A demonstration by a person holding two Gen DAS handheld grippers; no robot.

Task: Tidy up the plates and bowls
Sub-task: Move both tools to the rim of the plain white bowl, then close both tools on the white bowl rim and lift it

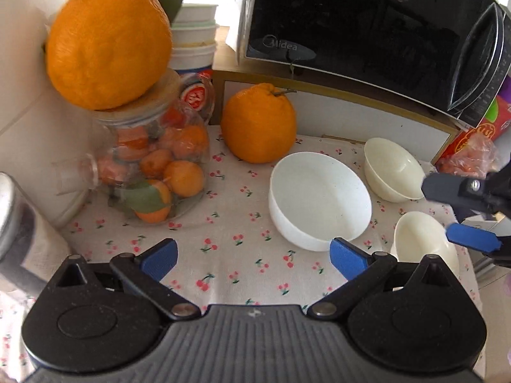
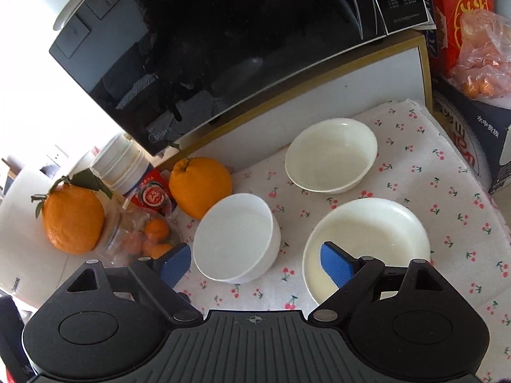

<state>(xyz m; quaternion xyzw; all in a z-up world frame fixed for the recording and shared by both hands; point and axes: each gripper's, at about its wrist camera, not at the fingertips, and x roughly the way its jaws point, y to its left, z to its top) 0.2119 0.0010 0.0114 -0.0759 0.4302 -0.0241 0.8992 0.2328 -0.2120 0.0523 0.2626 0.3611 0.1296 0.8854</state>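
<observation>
Beside the deep bowl (image 2: 236, 239), both grippers, left (image 1: 254, 260) and right (image 2: 255, 263), gape empty; a careless grab could tip it.

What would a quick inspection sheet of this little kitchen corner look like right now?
Surface: cherry-print cloth, flat, nothing spilled on it.
Job's things: deep white bowl; two shallower cream bowls, near one and far one. All upright, apart, unstacked. No plates seen.
Clutter: loose orange; glass jar of small oranges with a big orange on its lid; stacked white tubs; bagged fruit on boxes.
Grippers: left tool open, empty, beside the deep bowl; right tool open, empty, one finger over the near cream bowl.
Cables: nothing seen.
Surroundings: black microwave on a white shelf behind the cloth.
</observation>
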